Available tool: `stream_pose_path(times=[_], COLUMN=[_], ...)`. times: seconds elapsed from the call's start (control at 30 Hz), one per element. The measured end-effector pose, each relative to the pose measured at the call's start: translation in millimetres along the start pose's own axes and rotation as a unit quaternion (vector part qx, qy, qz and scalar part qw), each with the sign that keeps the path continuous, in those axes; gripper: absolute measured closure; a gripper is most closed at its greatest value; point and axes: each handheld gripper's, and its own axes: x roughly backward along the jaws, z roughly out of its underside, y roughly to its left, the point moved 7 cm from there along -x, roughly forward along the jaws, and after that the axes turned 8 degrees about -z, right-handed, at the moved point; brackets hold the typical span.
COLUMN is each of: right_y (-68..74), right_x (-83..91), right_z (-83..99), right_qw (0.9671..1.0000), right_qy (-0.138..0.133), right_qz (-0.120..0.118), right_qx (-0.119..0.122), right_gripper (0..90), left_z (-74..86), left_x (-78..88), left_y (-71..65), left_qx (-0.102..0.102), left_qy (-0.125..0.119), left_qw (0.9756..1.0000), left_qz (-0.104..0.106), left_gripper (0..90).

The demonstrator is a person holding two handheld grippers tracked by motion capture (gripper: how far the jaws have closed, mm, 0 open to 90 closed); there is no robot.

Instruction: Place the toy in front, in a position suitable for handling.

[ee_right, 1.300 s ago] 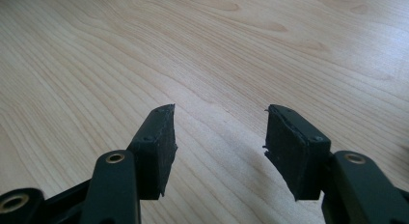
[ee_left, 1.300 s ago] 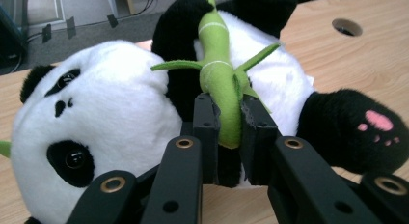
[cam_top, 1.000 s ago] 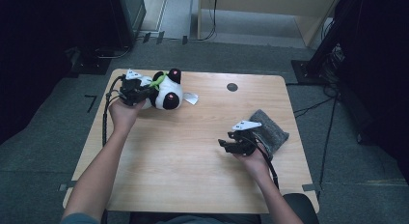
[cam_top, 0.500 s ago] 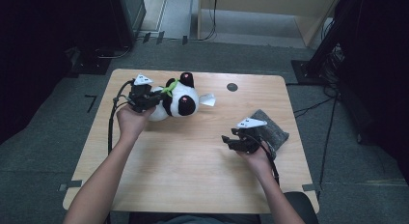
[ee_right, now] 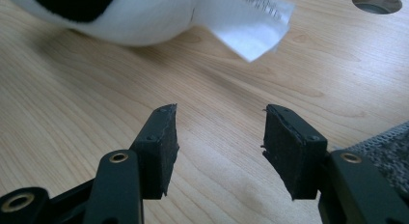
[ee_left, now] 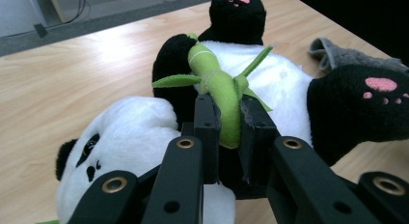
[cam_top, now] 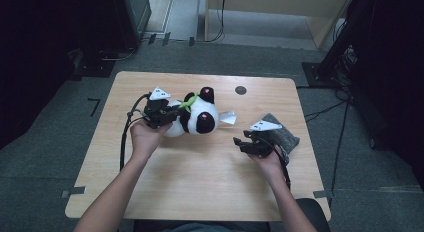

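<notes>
- Your left tongs [ee_left: 226, 122] are clamped on the green bamboo sprig [ee_left: 219, 86] sewn to the panda plush [cam_top: 197, 117]: a thin, firm handle, likely why you grip there and not the soft body.
- The panda lies on its back near the middle of the desk [cam_top: 200, 182], feet toward your right side.
- Your right tongs [ee_right: 217, 147] stand parted with nothing between them (low over the bare wood), just beside the grey cloth [cam_top: 282, 134].
- The panda's white tag [ee_right: 243, 23] carries print too blurred to read.
</notes>
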Motion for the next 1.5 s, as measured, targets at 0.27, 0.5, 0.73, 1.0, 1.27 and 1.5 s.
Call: stream_pose_path(times=[0.27,0.5,0.73,1.0,1.27,1.5], right_y=[-6.3,-14.9,-32.7,-54.0,-81.9,-104.6], right_x=[8.0,15.9,32.1,42.8,53.4,51.5], right_z=[1.5,4.6,5.3,5.6,7.2,24.9], right_qw=[0.9999,0.9996,0.9974,0.9944,0.9909,0.9894], right_qy=[-0.002,-0.007,-0.034,-0.049,-0.056,-0.016], right_qz=[0.011,0.026,0.058,0.084,0.110,0.127], right_qx=[-0.008,-0.012,-0.028,-0.041,-0.054,-0.067], right_gripper=[45.1,45.3,44.5,36.9,32.8,31.8], left_z=[7.0,17.7,25.0,28.6,30.3,37.2], left_x=[5.0,-2.8,-6.3,-2.0,7.5,10.9], left_y=[-27.9,-38.5,-41.1,-36.4,-22.7,-12.1], left_qx=[-0.013,0.000,0.003,0.003,0.001,0.014], left_qy=[-0.002,0.002,-0.001,-0.009,-0.017,-0.023], left_qw=[0.9998,0.9995,0.9990,0.9983,0.9981,0.9979], left_qz=[0.013,0.032,0.044,0.057,0.059,0.059], left_gripper=[79.6,78.4,65.3,42.0,31.9,28.2])
